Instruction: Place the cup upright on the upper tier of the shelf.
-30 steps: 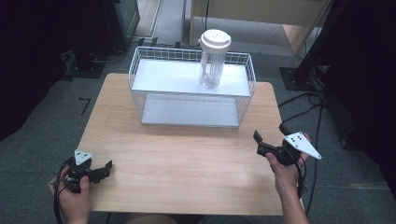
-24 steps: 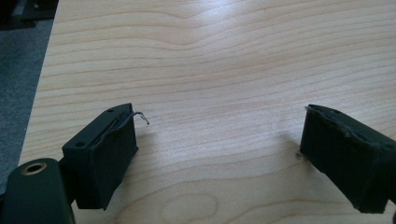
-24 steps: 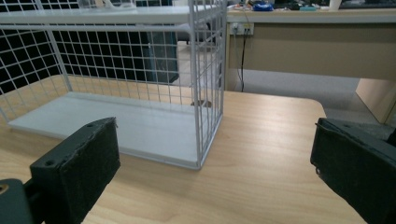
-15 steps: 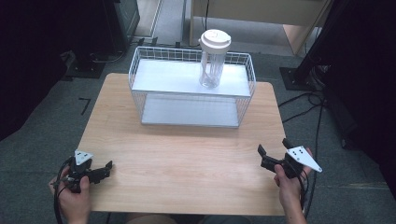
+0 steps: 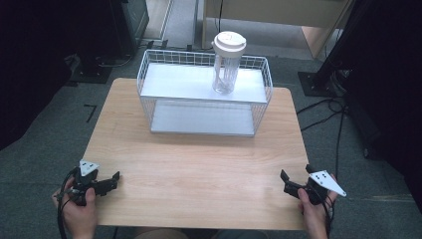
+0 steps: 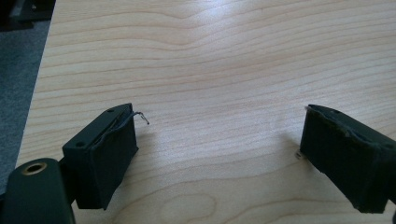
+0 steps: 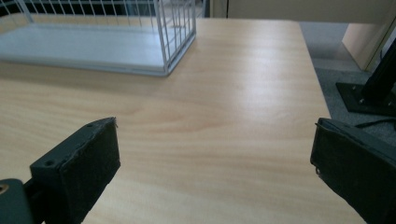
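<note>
Bottle (image 5: 229,62): clear, white-lidded, upright on the upper shelf of the wire basket (image 5: 149,74), at the desk's (image 5: 199,164) far side.
Left hand-held gripper (image 5: 115,180): released, jaws wide apart, near desk corner, well apart from bottle.
Right hand-held gripper (image 5: 285,182): released, empty, at near right edge.
</note>
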`<state>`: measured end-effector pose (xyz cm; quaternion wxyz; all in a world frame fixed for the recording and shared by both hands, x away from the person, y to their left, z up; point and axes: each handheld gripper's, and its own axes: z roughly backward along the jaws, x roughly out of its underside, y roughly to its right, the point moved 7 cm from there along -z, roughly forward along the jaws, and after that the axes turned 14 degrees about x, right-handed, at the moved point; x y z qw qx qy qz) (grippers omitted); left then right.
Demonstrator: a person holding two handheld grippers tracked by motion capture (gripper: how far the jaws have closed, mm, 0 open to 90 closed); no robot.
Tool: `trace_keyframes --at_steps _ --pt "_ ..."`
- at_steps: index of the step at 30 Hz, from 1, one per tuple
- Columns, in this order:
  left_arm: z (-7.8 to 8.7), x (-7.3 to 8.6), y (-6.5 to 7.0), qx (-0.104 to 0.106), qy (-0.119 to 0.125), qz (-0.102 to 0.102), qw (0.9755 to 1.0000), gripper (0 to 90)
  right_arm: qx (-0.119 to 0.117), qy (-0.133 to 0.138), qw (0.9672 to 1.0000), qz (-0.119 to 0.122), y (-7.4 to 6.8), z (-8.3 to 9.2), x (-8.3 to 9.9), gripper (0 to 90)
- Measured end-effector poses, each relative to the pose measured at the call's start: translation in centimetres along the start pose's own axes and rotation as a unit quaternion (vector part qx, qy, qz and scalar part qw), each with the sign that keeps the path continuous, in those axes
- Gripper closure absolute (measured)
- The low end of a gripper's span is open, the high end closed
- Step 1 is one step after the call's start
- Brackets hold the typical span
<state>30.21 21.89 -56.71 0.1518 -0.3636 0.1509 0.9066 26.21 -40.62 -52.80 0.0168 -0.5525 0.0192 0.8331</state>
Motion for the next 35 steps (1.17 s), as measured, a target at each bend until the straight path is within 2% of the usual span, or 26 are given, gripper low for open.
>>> trace_keyframes --at_steps 3,8,10,13,15,18,20,22,24,25,26,29,35 --pt "0.0 0.0 0.0 0.000 0.000 0.000 1.0000 11.2 -0.009 -0.016 0.9998 0.004 0.2 0.4 0.8 1.3" --pt "0.0 0.0 0.0 0.000 0.000 0.000 1.0000 11.2 -0.001 -0.043 0.9988 0.023 0.8 0.8 2.2 1.3" --pt "0.0 0.0 0.0 0.000 0.000 0.000 1.0000 11.2 0.005 -0.061 0.9975 0.035 1.0 0.9 2.9 1.3" --pt "0.0 0.0 0.0 0.000 0.000 0.000 1.0000 11.2 0.010 -0.094 0.9947 0.041 1.1 1.0 3.9 1.4" --pt "0.0 0.0 0.0 0.000 0.000 0.000 1.0000 11.2 0.010 -0.105 0.9937 0.039 1.2 1.2 4.2 1.4" --pt "0.0 0.0 0.0 0.000 0.000 0.000 1.0000 11.2 0.011 -0.130 0.9904 0.045 1.3 1.3 4.7 1.3" --pt "0.0 0.0 0.0 0.000 0.000 0.000 1.0000 11.2 0.019 -0.149 0.9868 0.062 1.4 1.2 5.1 1.4" --pt "0.0 0.0 0.0 0.000 0.000 0.000 1.0000 11.2 0.009 -0.152 0.9855 0.076 1.1 1.2 5.2 1.4" --pt "0.0 0.0 0.0 0.000 0.000 0.000 1.0000 11.2 -0.001 -0.169 0.9808 0.097 0.5 1.2 5.6 0.8" --pt "0.0 0.0 0.0 0.000 0.000 0.000 1.0000 11.2 -0.016 -0.172 0.9799 0.099 0.2 1.3 5.7 0.7" --pt "0.0 0.0 0.0 0.000 0.000 0.000 1.0000 11.3 -0.022 -0.175 0.9795 0.098 0.0 1.3 5.7 0.7" --pt "0.0 0.0 0.0 0.000 0.000 0.000 1.0000 11.2 -0.016 -0.174 0.9807 0.087 0.1 1.5 5.9 0.0" --pt "0.0 0.0 0.0 0.000 0.000 0.000 1.0000 11.3 -0.017 -0.171 0.9813 0.087 0.2 1.5 6.0 0.0"
